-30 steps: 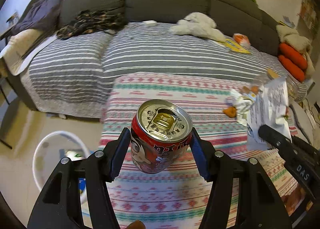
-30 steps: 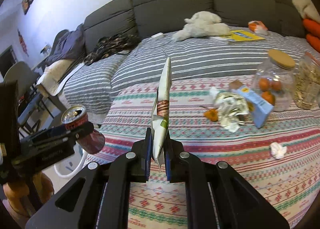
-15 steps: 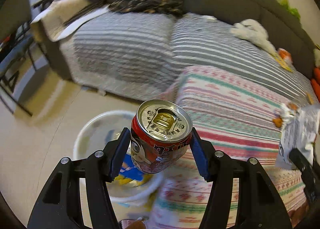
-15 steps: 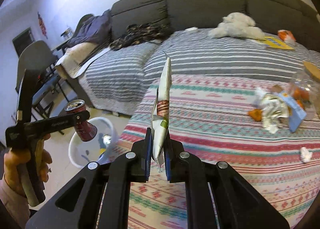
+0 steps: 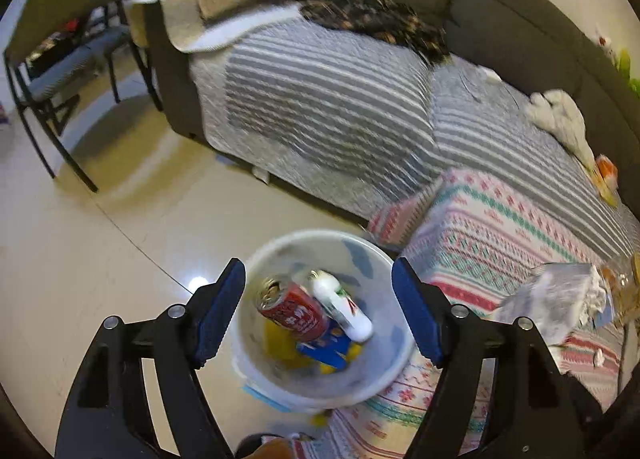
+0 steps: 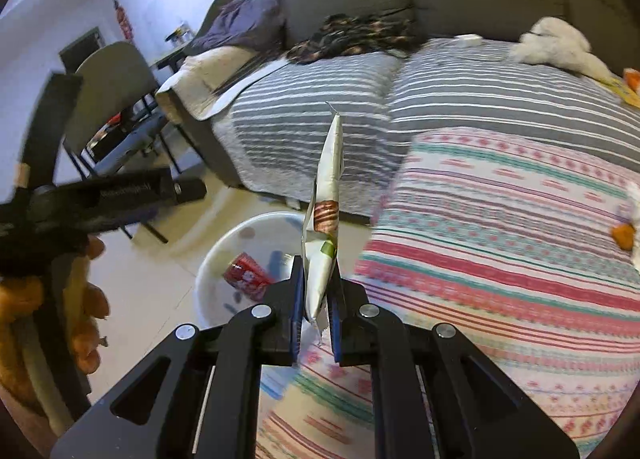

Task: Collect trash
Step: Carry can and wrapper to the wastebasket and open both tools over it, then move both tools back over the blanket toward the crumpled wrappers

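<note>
My left gripper point(image 5: 318, 287) is open and empty, right above a white bin point(image 5: 276, 387) on the floor. A red can point(image 5: 294, 309) lies in the bin with a white bottle point(image 5: 340, 307) and yellow and blue wrappers. My right gripper point(image 6: 316, 291) is shut on a flat white snack wrapper point(image 6: 326, 215) that stands upright between its fingers, above the edge of the patterned table point(image 6: 500, 279). The bin point(image 6: 216, 259) and can point(image 6: 248, 277) show low left of it. The left gripper point(image 6: 120, 199) shows at the left edge there.
A grey striped sofa point(image 5: 328, 107) stands behind the bin and table. A chair point(image 5: 60, 39) stands at far left. More wrappers and paper point(image 5: 560, 299) lie on the patterned table cloth at right. A white plush toy point(image 6: 556, 47) lies on the sofa.
My left gripper swung left over the bin, opened and let the red can go; the can now lies in the bin. My right gripper moved left with the wrapper.
</note>
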Motion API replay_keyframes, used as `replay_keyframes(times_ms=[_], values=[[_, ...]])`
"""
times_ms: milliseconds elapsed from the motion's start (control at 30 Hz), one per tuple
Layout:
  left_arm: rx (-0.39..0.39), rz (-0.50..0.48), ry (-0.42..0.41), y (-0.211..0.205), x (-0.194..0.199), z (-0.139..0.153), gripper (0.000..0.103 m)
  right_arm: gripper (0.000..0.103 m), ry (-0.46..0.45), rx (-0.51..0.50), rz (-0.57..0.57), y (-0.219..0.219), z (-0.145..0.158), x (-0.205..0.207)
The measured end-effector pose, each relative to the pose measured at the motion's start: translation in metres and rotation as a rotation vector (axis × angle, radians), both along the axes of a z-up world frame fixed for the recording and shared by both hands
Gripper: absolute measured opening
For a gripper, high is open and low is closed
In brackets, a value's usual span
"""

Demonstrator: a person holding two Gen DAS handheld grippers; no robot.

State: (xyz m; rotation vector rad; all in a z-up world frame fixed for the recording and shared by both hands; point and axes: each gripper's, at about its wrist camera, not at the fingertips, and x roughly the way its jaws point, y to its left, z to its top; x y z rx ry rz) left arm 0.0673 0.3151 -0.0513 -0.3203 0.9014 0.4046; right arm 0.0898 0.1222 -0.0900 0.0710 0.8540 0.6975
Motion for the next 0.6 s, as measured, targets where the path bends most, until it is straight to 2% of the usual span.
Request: replay_keyframes(times_ms=[233, 333, 400, 433, 467, 600], values=[[0.025, 0.076, -0.056, 0.031, -0.021, 0.021, 0.073, 0.011, -0.005, -0.012, 0.067, 0.057, -0.005, -0.002], [0.033, 0.108, -0.061, 0.041, -0.026, 0.023, 0.073, 0.015, -0.013, -0.022, 0.093, 0.075, -0.006, -0.002], [0.034, 0.133, -0.062, 0.048, -0.029, 0.024, 0.073, 0.035, -0.007, -0.035, 0.1, 0.082, -0.007, 0.0], [0.029, 0.142, -0.062, 0.051, -0.03, 0.024, 0.073, 0.052, -0.013, -0.042, 0.093, 0.085, -0.006, 0.0], [0.025, 0.147, -0.062, 0.052, -0.031, 0.024, 0.073, 0.059, -0.023, -0.045, 0.083, 0.086, -0.005, 0.0], [0.024, 0.155, -0.068, 0.052, -0.032, 0.027, 0.073, 0.064, -0.038, -0.052, 0.057, 0.082, 0.002, 0.002]])
